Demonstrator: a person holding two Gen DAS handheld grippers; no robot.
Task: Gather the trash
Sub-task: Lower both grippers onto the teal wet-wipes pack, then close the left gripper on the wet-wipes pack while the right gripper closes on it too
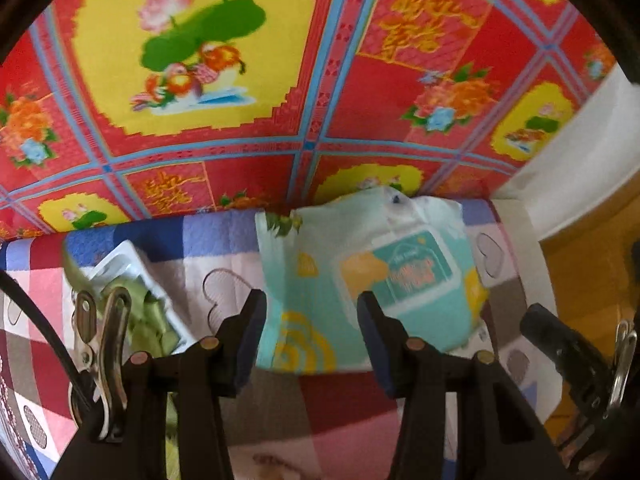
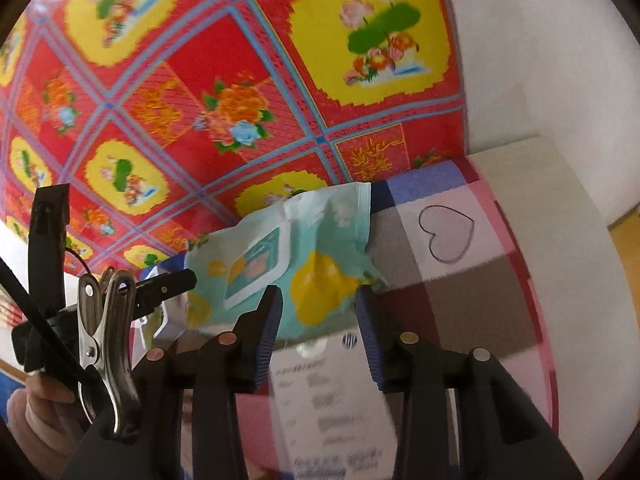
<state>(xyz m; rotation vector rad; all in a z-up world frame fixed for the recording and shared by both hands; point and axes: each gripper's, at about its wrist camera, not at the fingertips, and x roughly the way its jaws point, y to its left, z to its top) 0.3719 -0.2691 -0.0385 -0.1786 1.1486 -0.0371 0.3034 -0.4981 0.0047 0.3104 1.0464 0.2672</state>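
Both tongs (image 1: 312, 332) (image 2: 318, 328) steeply downward, jaws apart over wipes pack (image 1: 360, 276).

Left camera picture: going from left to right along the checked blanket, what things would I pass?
White tray with green scraps → pale blue wipes pack → bare white edge of the bed → orange floor.

We are in a home, likely a bedroom: a patchwork quilt (image 2: 460, 280) with stitched hearts covers a bed, a bright red floral mat (image 1: 312, 80) lies beyond it, and white walls (image 2: 540, 60) meet a wooden floor (image 1: 588, 264).
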